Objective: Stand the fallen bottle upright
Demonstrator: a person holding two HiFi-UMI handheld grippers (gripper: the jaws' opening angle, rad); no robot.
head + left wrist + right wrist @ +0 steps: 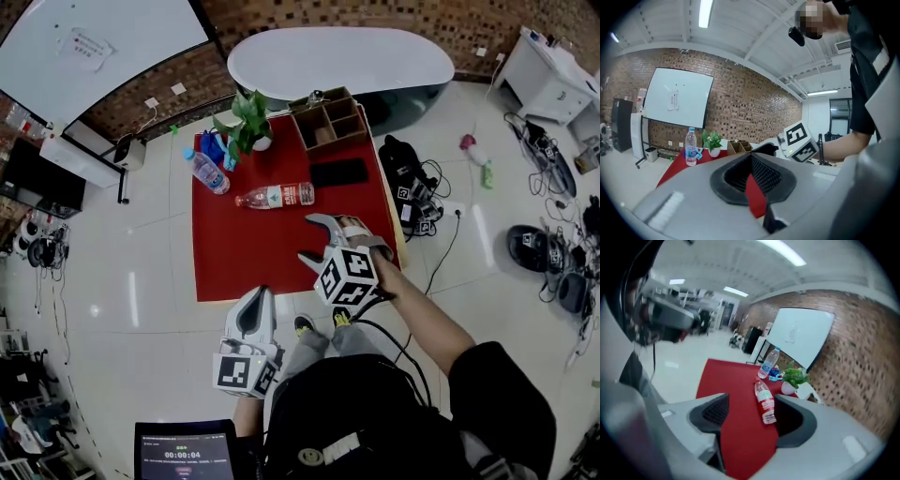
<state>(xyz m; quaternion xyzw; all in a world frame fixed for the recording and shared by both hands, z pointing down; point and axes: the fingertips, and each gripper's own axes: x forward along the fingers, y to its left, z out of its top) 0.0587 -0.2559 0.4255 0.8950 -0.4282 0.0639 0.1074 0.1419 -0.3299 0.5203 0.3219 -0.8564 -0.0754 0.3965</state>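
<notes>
Red table (pixel 246 255): fallen bottle (pixel 275 196) on side mid-table; upright bottle (pixel 207 172), potted plant (pixel 249 122), wooden organiser (pixel 330 120), black flat item (pixel 338 172).

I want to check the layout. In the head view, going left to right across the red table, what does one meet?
In order: upright bottle, fallen bottle, black flat slab. Omitted for overlap: plant, wooden organizer.

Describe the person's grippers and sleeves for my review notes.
The left gripper and right gripper have light grey, curved shells with black textured pads. Each carries a white cube printed with black square markers. A black cable trails from the right one. The person wears a black sleeve that leaves the forearm bare.
</notes>
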